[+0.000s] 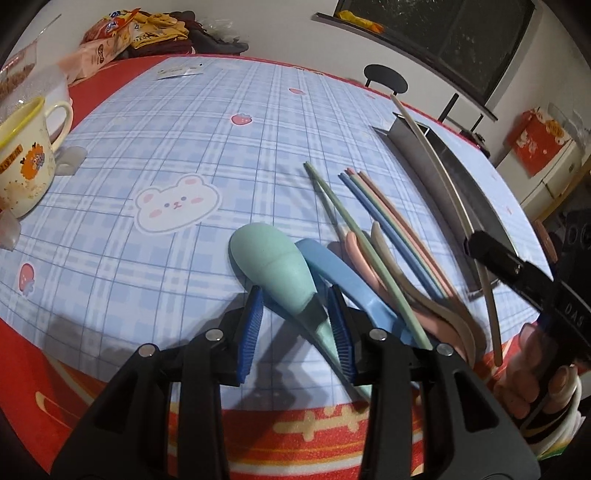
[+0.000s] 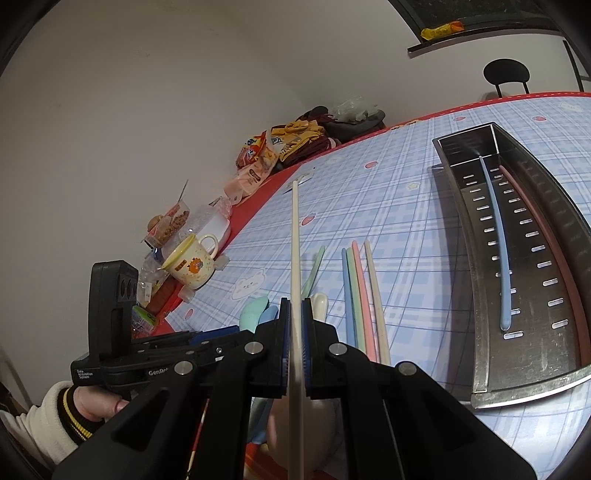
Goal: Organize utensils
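- The right gripper (image 2: 295,332) is clenched on a cream chopstick (image 2: 295,236), which runs straight out between its fingers (image 2: 283,332) and juts up over the tabletop (image 2: 399,221) — held clear of the cloth, by the look of it.
- The left gripper (image 1: 295,314) straddles the green spoon (image 1: 273,269) where bowl narrows to handle. Its blue fingers (image 1: 252,325) stand either side; the right-hand one seems to touch the spoon, the other shows a gap, so I judge it not yet gripped.
- Just beside the green spoon lie a blue spoon (image 1: 340,273), a pink one (image 1: 356,251) and a loose fan of chopsticks (image 1: 388,221) (green, blue, pink, cream), all near the tabletop's near edge.
- The steel tray (image 2: 480,295) lies toward the right edge; a blue chopstick (image 2: 498,243) and a dark red one (image 2: 546,236) lie lengthwise inside it.
- Step in hand, as I judge it: carrying the cream chopstick to the tray while the left hand lines up on the spoon.
- Next move calls for swinging the chopstick over the tray, turning it parallel to the two inside, lowering, then releasing — and closing the left fingers squarely on the spoon's neck.
- A mug (image 1: 26,155) and snack packets (image 1: 122,33) crowd the far left corner, well apart from the work.
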The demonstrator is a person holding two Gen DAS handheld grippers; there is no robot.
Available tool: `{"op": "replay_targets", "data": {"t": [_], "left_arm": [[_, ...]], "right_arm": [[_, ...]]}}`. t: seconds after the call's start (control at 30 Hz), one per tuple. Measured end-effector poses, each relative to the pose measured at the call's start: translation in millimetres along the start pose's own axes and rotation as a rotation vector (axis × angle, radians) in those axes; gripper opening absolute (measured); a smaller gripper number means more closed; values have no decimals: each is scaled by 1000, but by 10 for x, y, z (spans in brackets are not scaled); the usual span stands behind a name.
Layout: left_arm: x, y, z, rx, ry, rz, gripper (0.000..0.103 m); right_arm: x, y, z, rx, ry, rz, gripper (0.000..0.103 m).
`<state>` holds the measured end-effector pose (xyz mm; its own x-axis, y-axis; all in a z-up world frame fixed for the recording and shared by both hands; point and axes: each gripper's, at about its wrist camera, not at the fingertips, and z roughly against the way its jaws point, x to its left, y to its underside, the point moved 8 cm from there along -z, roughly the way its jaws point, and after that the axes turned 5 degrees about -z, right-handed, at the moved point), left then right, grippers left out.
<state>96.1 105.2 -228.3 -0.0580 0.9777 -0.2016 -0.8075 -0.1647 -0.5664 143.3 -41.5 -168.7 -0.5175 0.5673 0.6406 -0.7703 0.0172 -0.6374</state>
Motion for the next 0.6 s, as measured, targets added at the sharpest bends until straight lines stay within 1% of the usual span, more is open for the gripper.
{"op": "replay_targets", "data": {"t": [0.17,0.2,0.23,0.37,0.43,0.53,0.6], "left_arm": [[-9,-45,-38,-6,-2,0,36],[-21,-45,-43,-5,3,0,34],[-37,-39,-48,-3,12,-1,29],[-126,-39,-76,-6,21,-28,23],[-178,-39,-94,-2,34,-37,22],[-189,-66,-116,-5,31,-41,22],[-209,-77,-130,-6,17,-64,22]], "right_arm": [[2,5,13,-4,1,-3,6],[0,4,13,-4,1,-4,6],[-1,4,11,-4,0,-5,6],[-2,2,9,-4,0,-5,6],[-1,5,8,-4,0,-6,6],[6,6,9,-4,-1,-4,6],[7,6,4,-4,-2,-5,6]]}}
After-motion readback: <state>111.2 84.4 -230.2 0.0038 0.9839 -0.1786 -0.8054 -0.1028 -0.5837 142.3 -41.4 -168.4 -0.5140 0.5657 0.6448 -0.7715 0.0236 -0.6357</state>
